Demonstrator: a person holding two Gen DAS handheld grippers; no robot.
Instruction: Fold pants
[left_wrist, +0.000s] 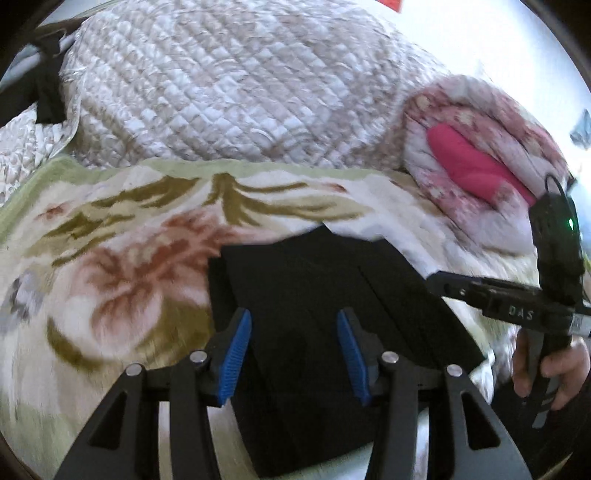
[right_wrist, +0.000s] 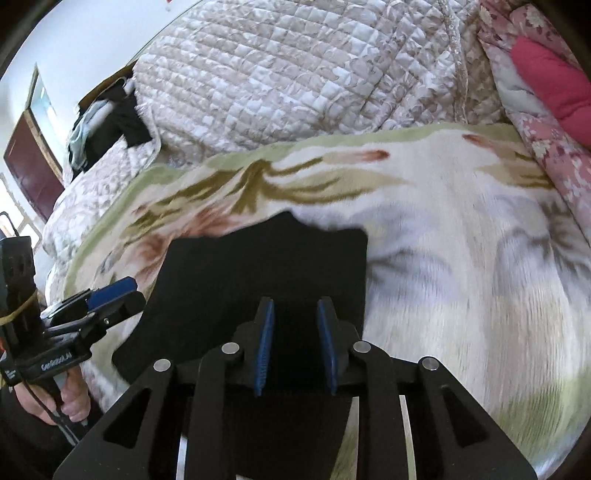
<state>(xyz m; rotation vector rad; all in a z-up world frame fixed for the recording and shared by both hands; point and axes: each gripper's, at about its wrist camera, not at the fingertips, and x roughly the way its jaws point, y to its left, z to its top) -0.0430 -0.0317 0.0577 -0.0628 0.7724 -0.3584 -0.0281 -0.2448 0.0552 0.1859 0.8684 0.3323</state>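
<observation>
Pants (left_wrist: 325, 295) (one, folded), two grippers, one floral blanket (left_wrist: 110, 266)

Both my wrist views are bright with soft daylight. The white wall (left_wrist: 461, 33) at the far right of the left view is blown out, and in the right view a strong glare comes from the far left by the dark red door (right_wrist: 31, 162). Shadows are faint. The folded black pants (left_wrist: 325, 332) read as a flat dark mass with almost no detail. Motion blur smears the flowered cream plush blanket (right_wrist: 461, 258) and the pink floral pillow (left_wrist: 480, 147), while the beige quilted bedspread (right_wrist: 295, 74) stays sharper. The fisheye bends everything at the edges, and dark vignette fills the corners.
</observation>
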